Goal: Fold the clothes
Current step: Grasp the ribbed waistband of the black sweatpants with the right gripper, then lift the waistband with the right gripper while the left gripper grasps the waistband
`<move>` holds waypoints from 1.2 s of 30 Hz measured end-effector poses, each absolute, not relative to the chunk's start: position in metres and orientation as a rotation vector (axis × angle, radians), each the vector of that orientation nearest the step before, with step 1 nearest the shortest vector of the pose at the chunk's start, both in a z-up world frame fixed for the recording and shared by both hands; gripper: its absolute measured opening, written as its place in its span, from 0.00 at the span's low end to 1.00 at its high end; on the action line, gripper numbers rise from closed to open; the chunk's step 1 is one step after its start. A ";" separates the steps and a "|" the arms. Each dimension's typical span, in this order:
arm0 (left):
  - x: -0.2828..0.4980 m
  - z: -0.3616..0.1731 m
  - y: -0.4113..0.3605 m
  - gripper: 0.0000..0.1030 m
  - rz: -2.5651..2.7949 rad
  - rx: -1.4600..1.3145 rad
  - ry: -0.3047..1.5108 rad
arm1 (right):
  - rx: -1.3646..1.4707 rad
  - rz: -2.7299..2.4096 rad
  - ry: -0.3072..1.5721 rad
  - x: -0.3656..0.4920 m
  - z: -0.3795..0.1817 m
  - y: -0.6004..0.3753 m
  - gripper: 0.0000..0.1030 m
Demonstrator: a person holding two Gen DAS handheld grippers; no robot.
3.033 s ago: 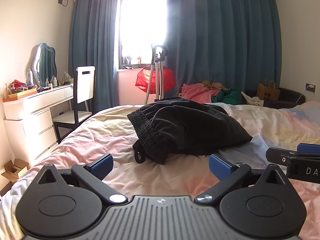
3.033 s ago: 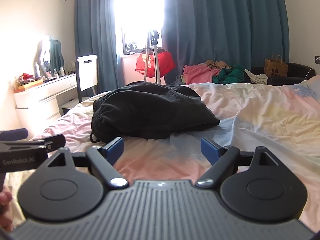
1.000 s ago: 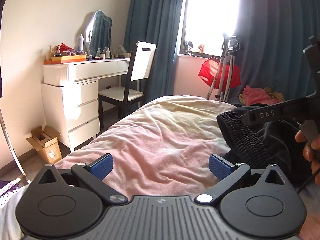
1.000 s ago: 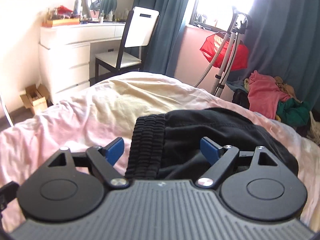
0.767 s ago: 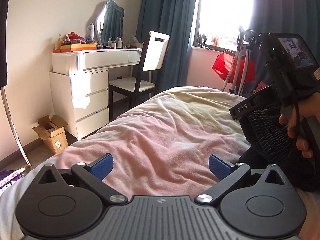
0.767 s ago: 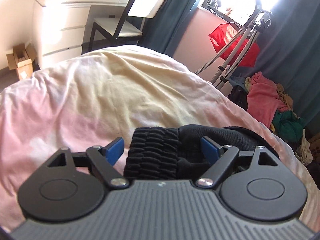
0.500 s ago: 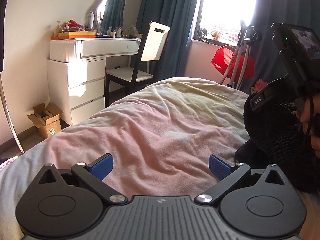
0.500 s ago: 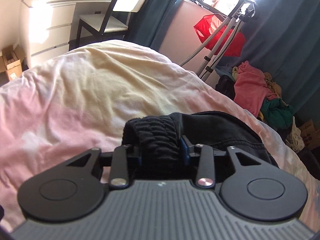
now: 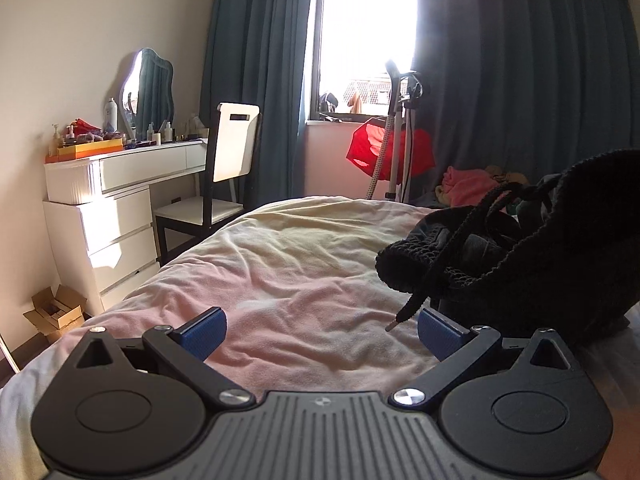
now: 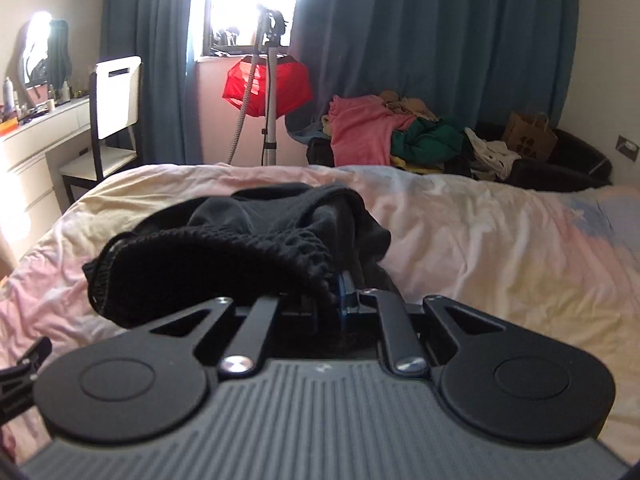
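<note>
2 grippers: right gripper (image 10: 326, 300) pinches black shorts (image 10: 240, 248); left gripper (image 9: 320, 326) spread over bed (image 9: 300, 280).

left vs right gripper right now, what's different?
Left gripper is open, blue pads wide apart over bare bedsheet; right gripper is shut on the black garment. Left holds nothing; right lifts the ribbed waistband. Both hover low over the bed.

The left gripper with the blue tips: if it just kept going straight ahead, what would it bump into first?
Probably the pink bedspread, since the open left gripper points low across it. The black garment lies off to its right, likely missed, though depth is unclear.
</note>
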State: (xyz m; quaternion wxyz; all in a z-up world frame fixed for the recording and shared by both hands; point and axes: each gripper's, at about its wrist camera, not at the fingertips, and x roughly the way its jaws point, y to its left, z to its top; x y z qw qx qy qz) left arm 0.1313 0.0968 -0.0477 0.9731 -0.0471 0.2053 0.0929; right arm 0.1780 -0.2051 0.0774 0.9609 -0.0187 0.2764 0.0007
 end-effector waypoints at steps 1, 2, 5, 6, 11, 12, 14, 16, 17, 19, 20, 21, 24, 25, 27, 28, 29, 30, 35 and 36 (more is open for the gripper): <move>0.129 -0.047 0.094 0.99 0.172 -0.100 0.413 | 0.010 -0.021 0.607 0.163 0.058 -0.225 0.11; 0.127 -0.046 0.091 0.99 0.157 -0.104 0.412 | 0.053 -0.030 0.648 0.154 0.042 -0.237 0.11; 0.122 -0.045 0.084 0.99 0.112 -0.122 0.419 | 0.206 -0.021 0.792 0.133 -0.013 -0.268 0.11; 0.121 -0.046 0.084 0.99 0.099 -0.136 0.434 | 0.258 -0.018 0.839 0.127 -0.031 -0.279 0.11; 0.118 -0.053 0.093 0.99 0.036 -0.313 0.515 | 0.496 0.054 0.843 0.112 -0.045 -0.297 0.16; 0.117 -0.053 0.096 0.99 0.029 -0.343 0.523 | 0.500 0.070 0.821 0.106 -0.041 -0.297 0.18; 0.115 -0.054 0.101 0.99 0.024 -0.390 0.528 | 0.506 0.102 0.776 0.094 -0.033 -0.297 0.18; 0.114 -0.055 0.105 0.99 0.024 -0.434 0.532 | 0.468 0.111 0.705 0.079 -0.022 -0.298 0.18; 0.115 -0.054 0.107 0.99 0.022 -0.440 0.528 | 0.471 0.128 0.673 0.075 -0.018 -0.302 0.19; 0.116 -0.051 0.109 0.99 0.015 -0.443 0.517 | 0.516 0.158 0.611 0.069 -0.011 -0.313 0.19; 0.117 -0.050 0.111 0.99 0.012 -0.444 0.511 | 0.561 0.154 0.603 0.071 -0.013 -0.319 0.22; 0.118 -0.049 0.112 0.99 0.008 -0.446 0.506 | 0.605 0.150 0.597 0.074 -0.015 -0.325 0.30; 0.124 -0.048 0.111 0.99 -0.009 -0.445 0.492 | 0.726 0.081 0.618 0.086 -0.029 -0.338 0.70; 0.127 -0.049 0.110 0.99 -0.015 -0.444 0.492 | 0.764 0.043 0.638 0.091 -0.037 -0.341 0.75; 0.134 -0.052 0.109 0.99 -0.036 -0.447 0.493 | 0.829 0.039 0.682 0.104 -0.051 -0.343 0.77; 0.142 -0.054 0.110 0.99 -0.049 -0.450 0.502 | 0.859 0.051 0.693 0.111 -0.058 -0.343 0.77; 0.152 -0.056 0.110 0.99 -0.060 -0.452 0.515 | 0.888 0.064 0.703 0.117 -0.064 -0.343 0.77; 0.161 -0.059 0.111 0.99 -0.072 -0.453 0.527 | 0.898 0.070 0.706 0.121 -0.069 -0.341 0.77; 0.208 -0.070 0.114 0.99 -0.128 -0.461 0.587 | 0.899 0.076 0.734 0.134 -0.086 -0.332 0.65; 0.218 -0.074 0.115 0.97 -0.153 -0.474 0.606 | 0.883 0.076 0.742 0.135 -0.087 -0.332 0.59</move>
